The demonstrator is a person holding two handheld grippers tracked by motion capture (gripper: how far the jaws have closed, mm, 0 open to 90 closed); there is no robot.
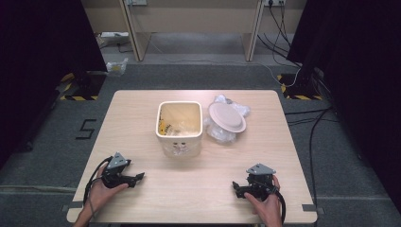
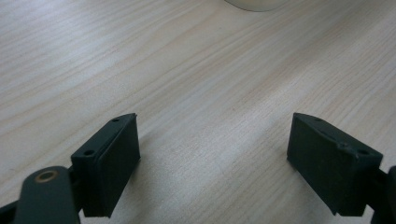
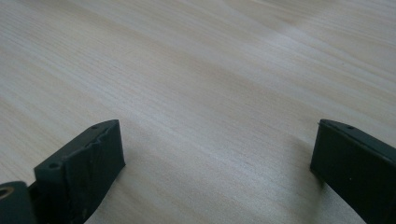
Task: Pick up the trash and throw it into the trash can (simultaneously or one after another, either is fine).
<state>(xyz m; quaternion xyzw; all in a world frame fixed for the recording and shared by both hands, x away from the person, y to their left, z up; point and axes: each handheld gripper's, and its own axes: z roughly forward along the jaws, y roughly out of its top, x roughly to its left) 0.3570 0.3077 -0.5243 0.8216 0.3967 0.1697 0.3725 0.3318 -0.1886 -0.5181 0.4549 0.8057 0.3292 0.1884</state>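
Observation:
A cream square bin (image 1: 179, 127) stands at the middle of the wooden table (image 1: 142, 109), with pale scraps and something yellow inside. Its round beige lid (image 1: 227, 117) lies to its right, on crumpled clear plastic (image 1: 221, 132). My left gripper (image 1: 139, 178) rests low at the front left, held by a hand, pointing right. In the left gripper view its jaws (image 2: 215, 154) stand wide apart over bare wood, the bin's base (image 2: 254, 3) at the top edge. My right gripper (image 1: 235, 187) rests at the front right, pointing left. Its jaws (image 3: 217, 168) are open with nothing between them.
Beyond the table lies grey carpet with cables (image 1: 283, 28), a desk frame (image 1: 194, 28) at the back and dark curtains on both sides. A bag of plastic (image 1: 117, 66) sits on the floor at the back left.

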